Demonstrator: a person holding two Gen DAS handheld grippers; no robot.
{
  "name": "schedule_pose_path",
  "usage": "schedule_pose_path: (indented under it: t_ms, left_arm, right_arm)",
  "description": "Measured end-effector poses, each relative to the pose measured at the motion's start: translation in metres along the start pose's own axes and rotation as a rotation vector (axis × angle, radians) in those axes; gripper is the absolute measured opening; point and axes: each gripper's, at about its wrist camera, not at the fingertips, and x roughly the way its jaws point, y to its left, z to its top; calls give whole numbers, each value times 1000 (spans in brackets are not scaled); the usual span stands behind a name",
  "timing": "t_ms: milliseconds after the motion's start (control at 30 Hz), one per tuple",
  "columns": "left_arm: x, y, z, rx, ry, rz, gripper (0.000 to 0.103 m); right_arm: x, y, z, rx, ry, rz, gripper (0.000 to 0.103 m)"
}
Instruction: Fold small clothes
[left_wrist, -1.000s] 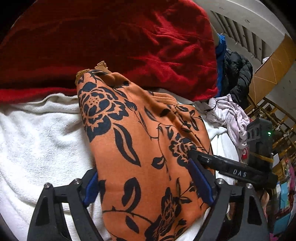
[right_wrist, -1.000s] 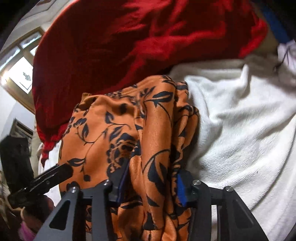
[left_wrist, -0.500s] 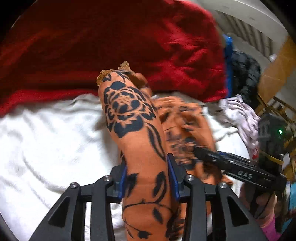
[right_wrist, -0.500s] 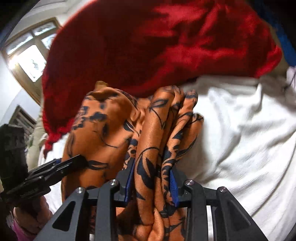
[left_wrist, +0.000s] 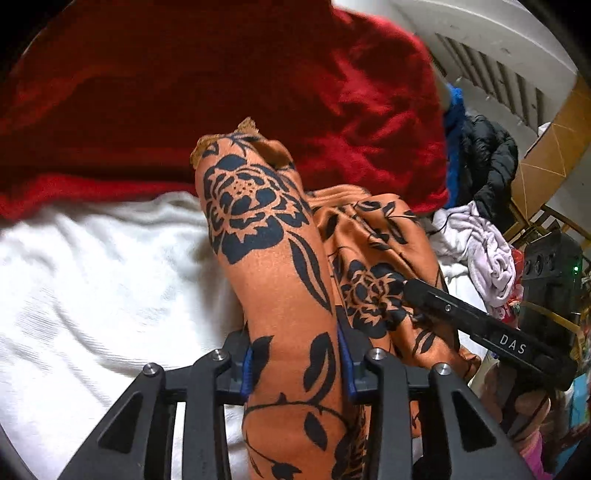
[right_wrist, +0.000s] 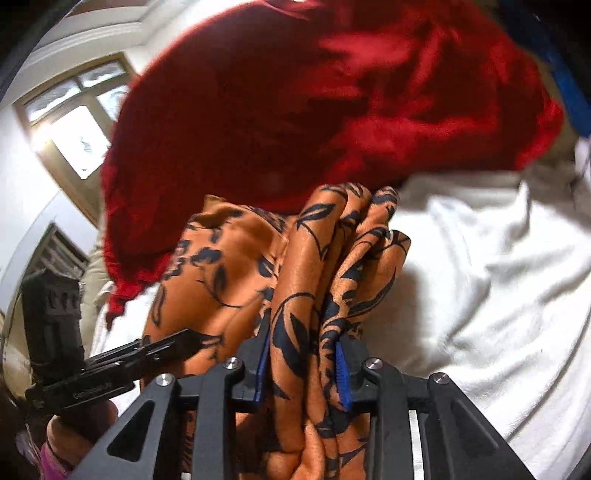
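— What have I got?
— My left gripper (left_wrist: 295, 365) and right gripper (right_wrist: 301, 365) each pinch a bunched fold of the orange black-flowered garment (left_wrist: 273, 258), lifted over the white towel (left_wrist: 92, 277).

Left gripper (left_wrist: 295, 363) clamped on a thick roll of orange cloth (left_wrist: 266, 236), blue pads pressed against both sides. Right gripper (right_wrist: 301, 363) likewise pinched tight on bunched folds of the cloth. Both held close together, side by side, each one's fingers visible in the other's view, bare hand gripping each handle.
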Motion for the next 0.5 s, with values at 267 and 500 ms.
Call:
schedule_pose_path:
  t_ms: [267,500]
  left_arm:
    - [-61,29,-4,-37,-87,80,37]
    - [-28,85,-35,-184,55,227,49]
  right_arm:
    - [17,34,-11,72,2,173,31]
    - [75,53,-43,-46,165,-56,31]
